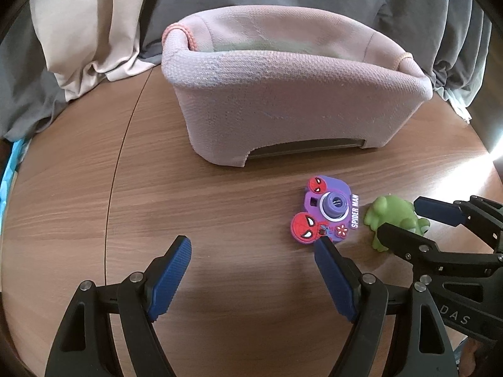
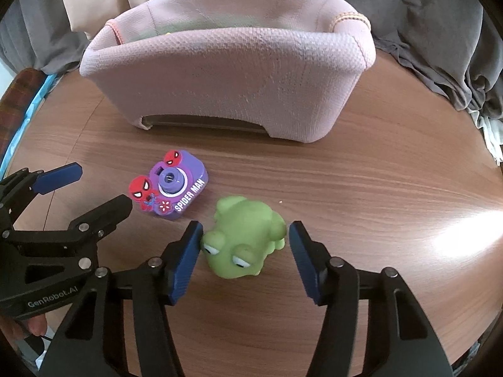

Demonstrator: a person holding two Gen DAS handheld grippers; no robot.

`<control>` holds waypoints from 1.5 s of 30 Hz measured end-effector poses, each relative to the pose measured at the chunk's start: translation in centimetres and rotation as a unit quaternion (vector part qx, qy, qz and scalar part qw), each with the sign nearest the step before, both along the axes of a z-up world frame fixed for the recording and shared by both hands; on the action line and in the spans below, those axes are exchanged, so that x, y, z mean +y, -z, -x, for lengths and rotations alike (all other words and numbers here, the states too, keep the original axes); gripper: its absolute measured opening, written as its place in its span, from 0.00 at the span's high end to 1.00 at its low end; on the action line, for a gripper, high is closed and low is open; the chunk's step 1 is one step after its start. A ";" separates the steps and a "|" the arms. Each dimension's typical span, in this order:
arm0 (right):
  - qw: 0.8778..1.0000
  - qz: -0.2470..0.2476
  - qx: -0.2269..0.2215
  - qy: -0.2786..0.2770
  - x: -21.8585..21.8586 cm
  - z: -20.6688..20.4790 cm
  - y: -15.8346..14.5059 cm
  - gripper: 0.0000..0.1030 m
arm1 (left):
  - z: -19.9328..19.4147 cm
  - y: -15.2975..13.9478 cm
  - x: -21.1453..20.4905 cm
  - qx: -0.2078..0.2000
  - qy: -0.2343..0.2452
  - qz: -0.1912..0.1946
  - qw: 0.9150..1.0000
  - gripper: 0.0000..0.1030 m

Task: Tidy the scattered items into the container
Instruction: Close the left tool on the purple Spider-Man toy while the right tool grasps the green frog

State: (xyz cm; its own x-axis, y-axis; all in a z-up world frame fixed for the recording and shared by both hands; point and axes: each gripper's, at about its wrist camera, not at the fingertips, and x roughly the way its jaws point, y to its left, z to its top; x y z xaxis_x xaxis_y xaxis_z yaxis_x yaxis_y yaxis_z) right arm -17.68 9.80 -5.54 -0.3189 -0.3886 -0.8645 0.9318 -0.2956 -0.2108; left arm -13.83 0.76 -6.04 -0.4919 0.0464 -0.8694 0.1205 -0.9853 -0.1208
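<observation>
The right gripper (image 2: 244, 232) sits low over the wooden table (image 2: 361, 188) with its jaws set either side of a green frog toy (image 2: 245, 235). The frog lies on the table top with its head toward the camera. One blue pad (image 2: 185, 260) touches the side of the frog's head; the other pad stands just clear of its flank, so the jaws are apart and not yet clamped on it.

The left gripper (image 1: 253, 248) hangs beside it, its jaws wide apart with only bare table between them. The tip of one of its blue pads (image 1: 333, 270) is at the near edge of a purple toy camera (image 1: 327, 210), which lies flat on the table with its lens up, red cartoon heads on one side and white lettering on the other. Whether that pad tip actually touches the camera is hard to tell from this angle.

The toy camera and the frog lie just beside each other, near but apart.

Beyond both toys stands a pink fabric basket (image 1: 283, 94), upright on the table, with a low cut-out along its base. Something pale green shows inside it, too hidden to name.

Behind the basket hang grey and beige cloths (image 1: 94, 31). A fingertip (image 2: 36, 325) shows at the lower edge of the right wrist view.
</observation>
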 end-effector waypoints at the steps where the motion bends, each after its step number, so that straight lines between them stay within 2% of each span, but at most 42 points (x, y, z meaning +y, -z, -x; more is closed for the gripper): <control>1: 1.000 0.000 0.001 -0.001 0.0 0.0 0.1 0.48 | 0.0 0.1 0.0 -0.001 0.000 0.000 1.000 0.25; 21: 1.000 0.005 0.001 0.023 1.3 3.1 -0.5 0.48 | 2.7 0.4 2.9 -0.003 0.025 -0.004 1.000 0.25; 29: 0.999 0.008 -0.001 0.031 1.0 3.0 -0.3 0.48 | 3.6 0.3 4.2 -0.004 0.033 -0.006 0.999 0.25; 31: 0.999 0.008 -0.001 0.034 1.3 4.2 -0.7 0.48 | 3.9 0.3 4.4 -0.004 0.034 -0.007 0.999 0.25; 45: 1.000 0.005 0.002 0.031 1.3 6.4 -1.7 0.48 | 5.5 1.0 5.1 -0.009 0.029 -0.012 0.999 0.25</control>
State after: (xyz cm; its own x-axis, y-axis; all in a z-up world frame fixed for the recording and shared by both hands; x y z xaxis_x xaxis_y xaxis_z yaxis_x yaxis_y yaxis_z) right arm -24.13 11.09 -3.85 -0.3454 -0.3768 -0.8595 0.9109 -0.3549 -0.2105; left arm -19.35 5.87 -7.01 -0.4722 0.0953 -0.8763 0.0659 -0.9876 -0.1428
